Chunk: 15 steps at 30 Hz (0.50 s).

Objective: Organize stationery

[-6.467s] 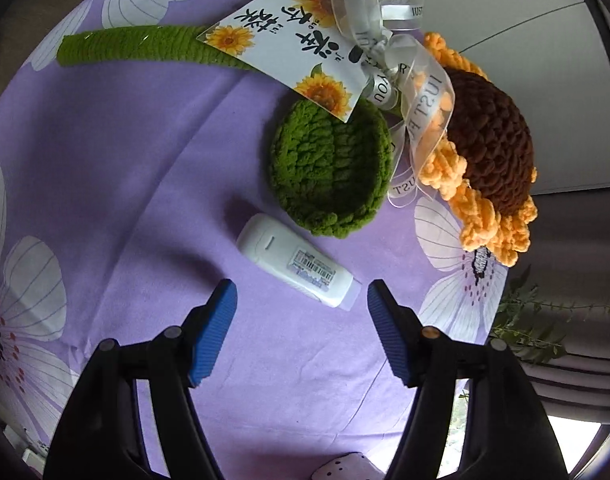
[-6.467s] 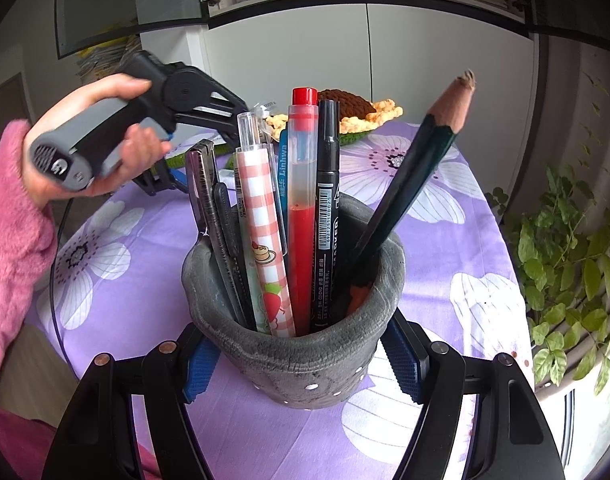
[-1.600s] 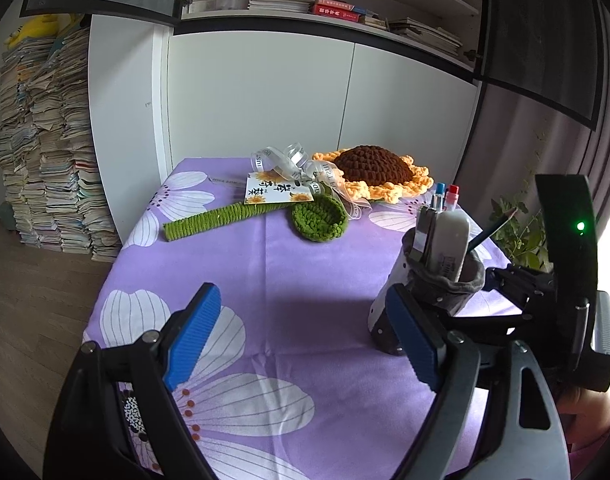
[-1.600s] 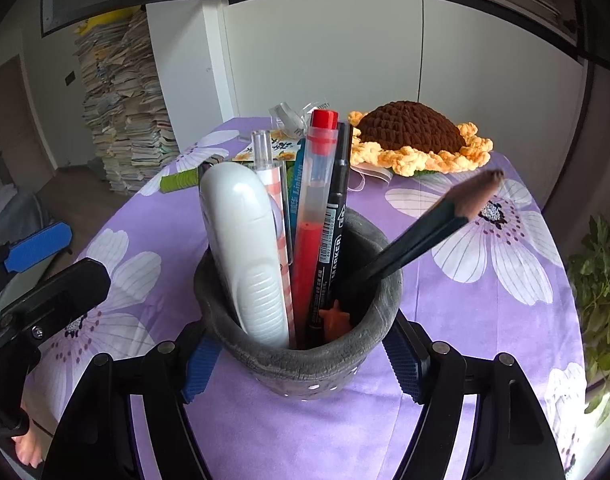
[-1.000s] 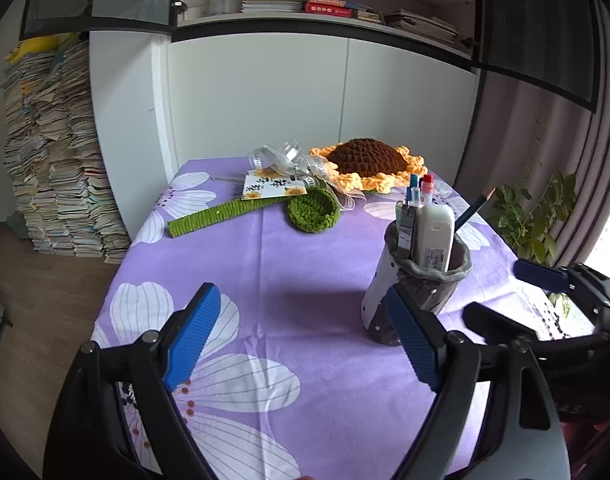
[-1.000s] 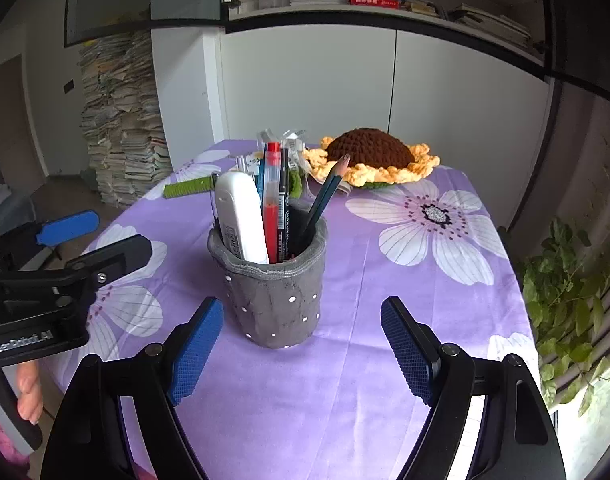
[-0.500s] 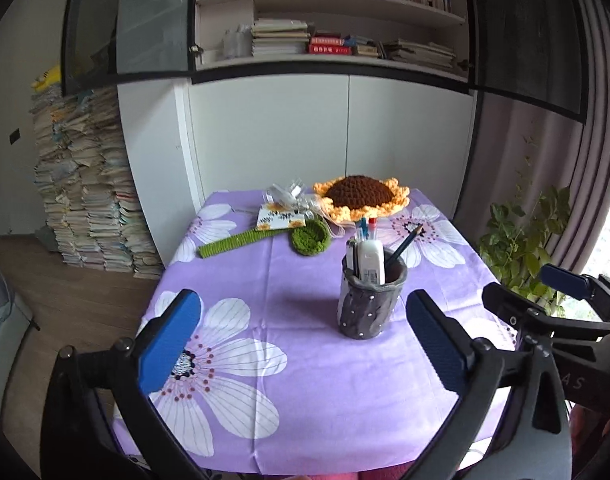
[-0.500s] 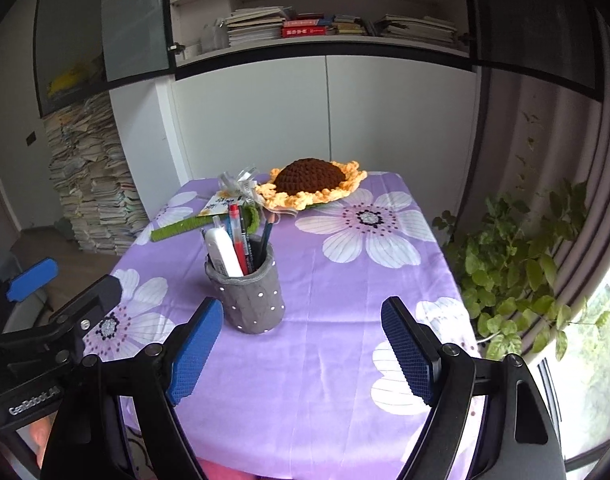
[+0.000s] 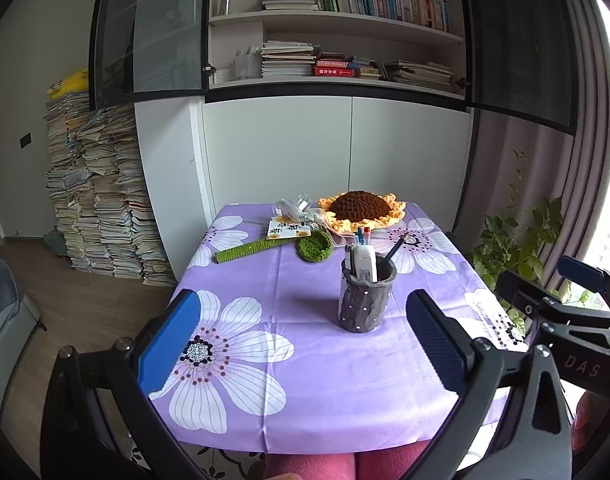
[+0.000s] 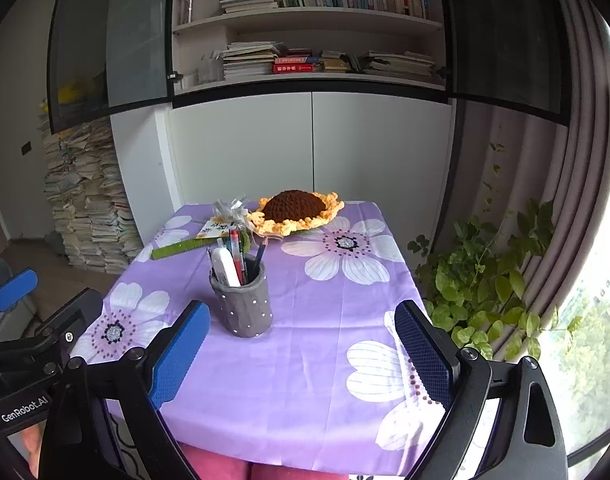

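Note:
A grey studded pen holder stands upright on the purple flowered tablecloth. It holds a white correction tape, a red pen, a dark pencil and other pens. My left gripper is open and empty, well back from the holder near the table's front edge. My right gripper is empty, its jaws opening wide, also far back from the holder. Each gripper shows at the edge of the other's view.
A crocheted sunflower with green stem, green leaf and a gift tag lies at the table's far end. Stacked papers stand left, a plant right, cabinets behind. Pink-clad legs show below the table.
Both grippers have drawn back and up from the table, so the holder looks smaller. The right gripper's jaws have spread wider. The holder stays in place.

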{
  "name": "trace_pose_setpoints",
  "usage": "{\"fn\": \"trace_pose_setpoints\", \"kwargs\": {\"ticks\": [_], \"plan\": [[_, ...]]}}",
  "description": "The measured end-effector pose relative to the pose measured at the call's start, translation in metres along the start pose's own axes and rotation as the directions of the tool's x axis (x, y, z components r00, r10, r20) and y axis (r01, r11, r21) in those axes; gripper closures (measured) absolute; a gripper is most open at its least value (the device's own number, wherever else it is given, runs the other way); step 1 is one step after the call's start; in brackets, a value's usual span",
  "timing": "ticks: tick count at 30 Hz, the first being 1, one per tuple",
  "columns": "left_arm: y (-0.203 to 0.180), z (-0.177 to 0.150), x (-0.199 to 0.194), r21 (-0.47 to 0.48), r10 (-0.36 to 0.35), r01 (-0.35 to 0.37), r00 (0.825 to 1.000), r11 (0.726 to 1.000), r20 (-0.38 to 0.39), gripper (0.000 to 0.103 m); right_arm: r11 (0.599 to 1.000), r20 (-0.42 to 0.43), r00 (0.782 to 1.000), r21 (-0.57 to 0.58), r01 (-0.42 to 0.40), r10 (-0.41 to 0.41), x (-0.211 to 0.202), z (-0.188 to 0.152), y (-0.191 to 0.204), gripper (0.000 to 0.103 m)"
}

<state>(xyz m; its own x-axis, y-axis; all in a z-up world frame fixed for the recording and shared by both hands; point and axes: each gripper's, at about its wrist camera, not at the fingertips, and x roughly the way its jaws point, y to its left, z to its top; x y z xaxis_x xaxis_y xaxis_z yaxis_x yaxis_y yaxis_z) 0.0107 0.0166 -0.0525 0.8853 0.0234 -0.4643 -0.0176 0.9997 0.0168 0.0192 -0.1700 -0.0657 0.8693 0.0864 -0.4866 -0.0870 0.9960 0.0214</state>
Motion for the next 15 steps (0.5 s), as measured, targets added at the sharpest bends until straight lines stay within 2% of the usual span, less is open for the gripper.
{"fn": "trace_pose_setpoints", "kwargs": {"ticks": [6,12,15], "plan": [[0.005,0.009,-0.006,-0.03,-0.014,0.013,1.0,0.999,-0.024,0.001,1.0,0.022,1.0,0.011,0.01,-0.01,-0.012,0.006,0.002,0.009],[0.002,0.028,-0.034,-0.035,-0.026,0.028,0.997,0.999,0.067,0.001,1.0,0.092,0.996,0.007,0.012,-0.012,-0.036,0.024,0.004,0.009],[0.0,0.028,-0.04,-0.026,-0.03,0.032,0.996,0.999,0.082,0.001,1.0,0.131,0.991,0.007,0.018,-0.019,-0.049,0.029,0.005,0.003]]}}
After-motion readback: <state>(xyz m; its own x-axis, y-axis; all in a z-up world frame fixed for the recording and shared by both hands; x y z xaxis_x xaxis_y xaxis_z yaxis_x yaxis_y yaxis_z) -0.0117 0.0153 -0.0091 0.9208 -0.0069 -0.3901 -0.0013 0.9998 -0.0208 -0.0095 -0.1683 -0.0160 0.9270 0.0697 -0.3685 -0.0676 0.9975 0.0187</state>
